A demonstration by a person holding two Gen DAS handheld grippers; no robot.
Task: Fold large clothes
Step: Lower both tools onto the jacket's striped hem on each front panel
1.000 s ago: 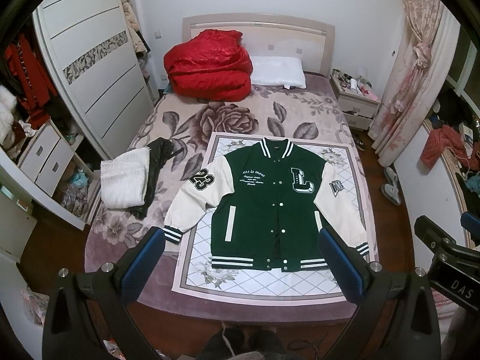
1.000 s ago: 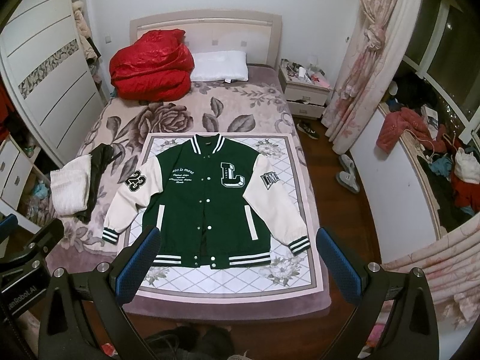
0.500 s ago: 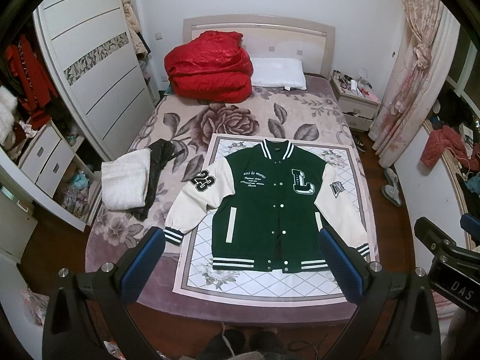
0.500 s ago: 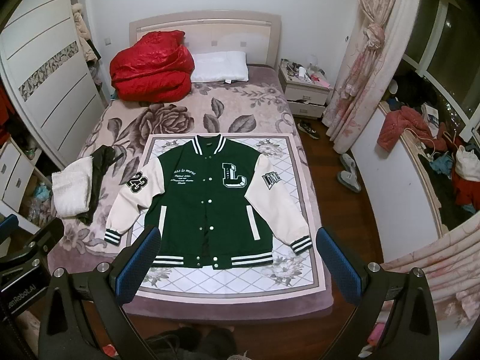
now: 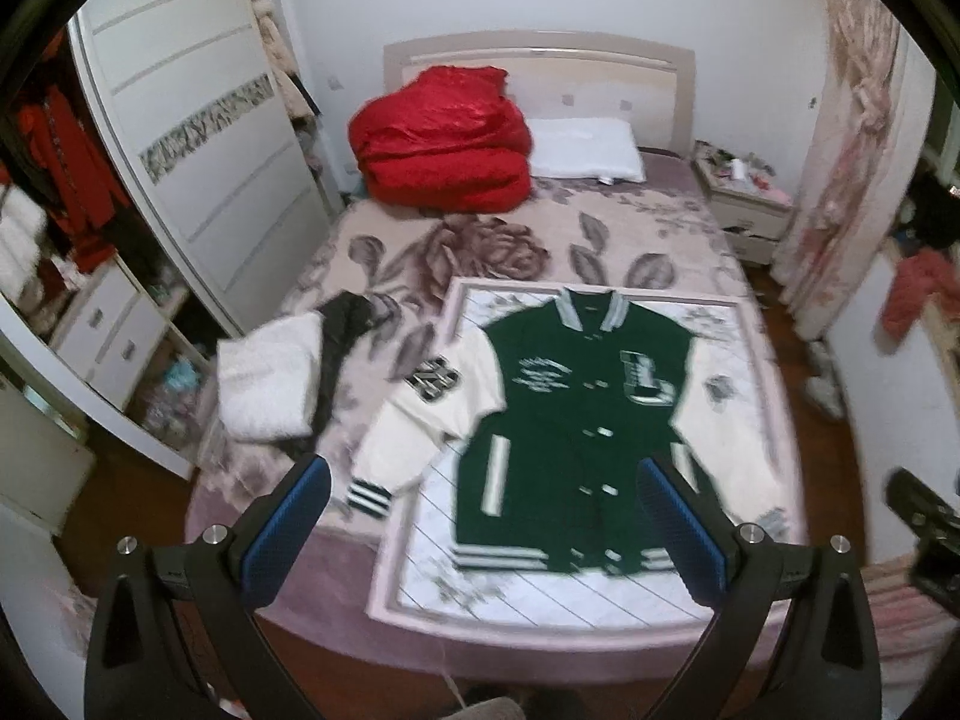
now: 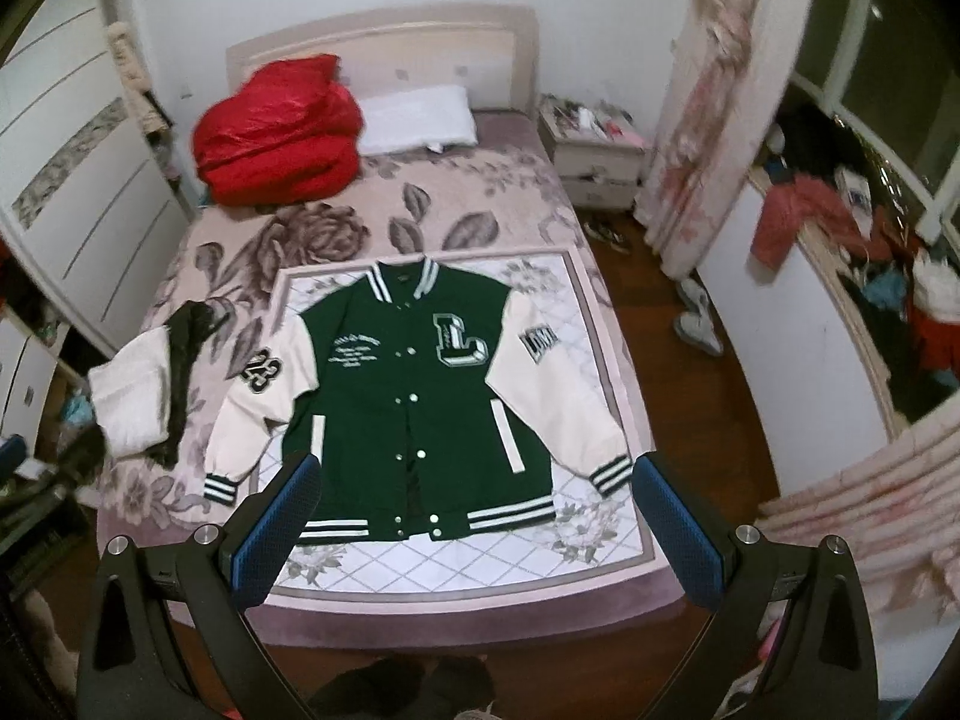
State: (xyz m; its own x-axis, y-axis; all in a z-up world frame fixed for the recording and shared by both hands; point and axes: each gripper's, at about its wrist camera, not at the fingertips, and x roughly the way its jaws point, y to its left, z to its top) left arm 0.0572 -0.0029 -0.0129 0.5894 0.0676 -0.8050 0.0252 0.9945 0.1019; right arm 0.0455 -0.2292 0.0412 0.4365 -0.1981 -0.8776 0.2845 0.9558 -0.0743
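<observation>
A green varsity jacket with cream sleeves lies flat, front up and buttoned, on a white quilted mat at the foot of the bed. Its sleeves spread out to both sides. My left gripper is open and hangs above the bed's foot edge, short of the jacket's hem. My right gripper is open too, above the hem, with nothing between its blue pads. Neither touches the jacket.
A folded white garment and a dark one lie on the bed left of the jacket. A red duvet and pillow sit at the headboard. A wardrobe stands left, nightstand and curtain right.
Both grippers have swung rightward and slightly closer to the bed; the jacket now sits further right in the left view and the picture is blurred. The jacket itself has not moved.
</observation>
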